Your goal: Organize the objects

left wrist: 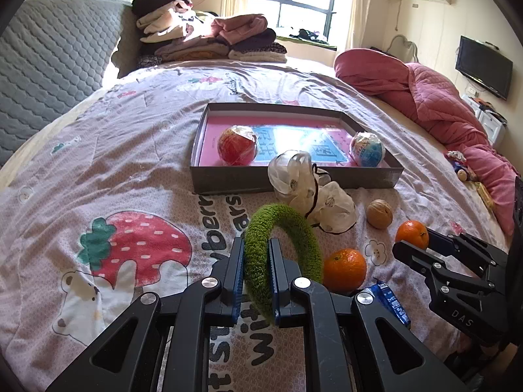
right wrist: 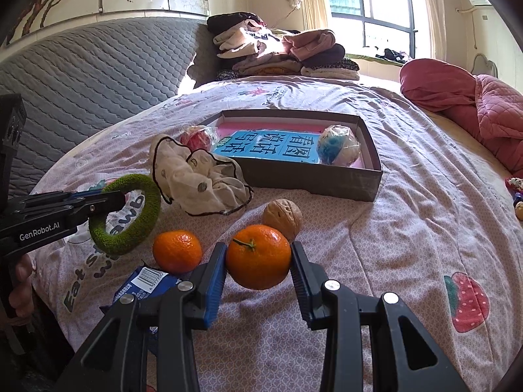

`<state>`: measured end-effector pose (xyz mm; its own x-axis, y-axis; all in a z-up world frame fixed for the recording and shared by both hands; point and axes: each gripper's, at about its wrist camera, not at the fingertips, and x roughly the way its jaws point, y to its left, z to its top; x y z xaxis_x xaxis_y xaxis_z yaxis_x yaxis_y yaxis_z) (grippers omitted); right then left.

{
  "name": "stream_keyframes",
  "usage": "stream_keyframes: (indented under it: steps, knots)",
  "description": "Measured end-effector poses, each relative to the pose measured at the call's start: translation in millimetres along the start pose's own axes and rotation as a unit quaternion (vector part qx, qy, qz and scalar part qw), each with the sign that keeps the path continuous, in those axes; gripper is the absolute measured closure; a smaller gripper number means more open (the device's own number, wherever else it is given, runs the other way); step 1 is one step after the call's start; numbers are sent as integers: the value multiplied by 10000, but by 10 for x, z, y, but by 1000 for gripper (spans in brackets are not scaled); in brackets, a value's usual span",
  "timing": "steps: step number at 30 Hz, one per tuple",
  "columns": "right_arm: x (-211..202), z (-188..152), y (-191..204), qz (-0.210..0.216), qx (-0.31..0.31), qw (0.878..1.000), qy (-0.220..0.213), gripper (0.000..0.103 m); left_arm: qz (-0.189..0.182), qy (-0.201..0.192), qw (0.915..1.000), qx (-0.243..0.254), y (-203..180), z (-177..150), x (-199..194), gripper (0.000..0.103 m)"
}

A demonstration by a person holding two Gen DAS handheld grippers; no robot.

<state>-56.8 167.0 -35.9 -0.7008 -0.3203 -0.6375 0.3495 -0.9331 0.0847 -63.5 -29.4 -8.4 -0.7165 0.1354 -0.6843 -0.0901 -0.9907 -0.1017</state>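
Item: bed point(left wrist: 130, 150) with strawberry-print cover, objects partly sorted into a shallow grey cardboard box point(left wrist: 294, 179). Left claw point(left wrist: 256, 254): narrow, clamped on a green fuzzy ring point(left wrist: 284, 228), which stands upright between the pads and appears lifted just clear of the cover. Right claw point(right wrist: 258, 254): part-closed on a stemmed mandarin point(right wrist: 258, 256), both blue pads touching its sides. Key relation: in each wrist view the box lies at about 12 o'clock from the claw, its long axis running crosswise, with a cream frilled scrunchie point(left wrist: 310, 192) lying between the left claw and the box's near wall; judged, either load must rise over that wall to go in, and neither hand looks clearly nearer. Box contents: a pink-edged blue booklet point(right wrist: 278, 148) with large Chinese characters, a red wrapped ball point(left wrist: 237, 145) at its left end, a blue-and-white wrapped ball point(left wrist: 367, 148) at its right. Loose on the bed: second mandarin point(right wrist: 178, 250), at 9 o'clock of the held one; walnut point(right wrist: 282, 217), just behind the held one; blue packet point(right wrist: 147, 281) showing a barcode. Legible: "GenRobot.AI" and "DAS" on the claw bodies; "Eat", "with" and "berr…" on the cover.
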Motion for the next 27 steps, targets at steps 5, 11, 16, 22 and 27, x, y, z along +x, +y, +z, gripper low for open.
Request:
stream_keyframes:
  steps: [5, 11, 16, 22, 27]
  knots:
    - [-38, 20, 0, -3, 1, 10000, -82, 64, 49, -168, 9998, 13, -12, 33, -118, 89]
    - [-70, 60, -17, 48, 41, 9999, -155, 64, 145, -437, 9989, 104, -74, 110, -249, 89]
    - [-99, 95, -19, 46, 62, 9997, -244, 65, 98, -535, 9985, 112, -127, 193, -288, 90]
    - [-140, 174, -37, 95, 49, 9991, -404, 65, 48, -677, 9975, 178, -195, 321, -308, 90]
    - [-156, 260, -14, 84, -40, 9987, -510, 65, 30, -743, 9970, 221, -240, 412, -288, 90]
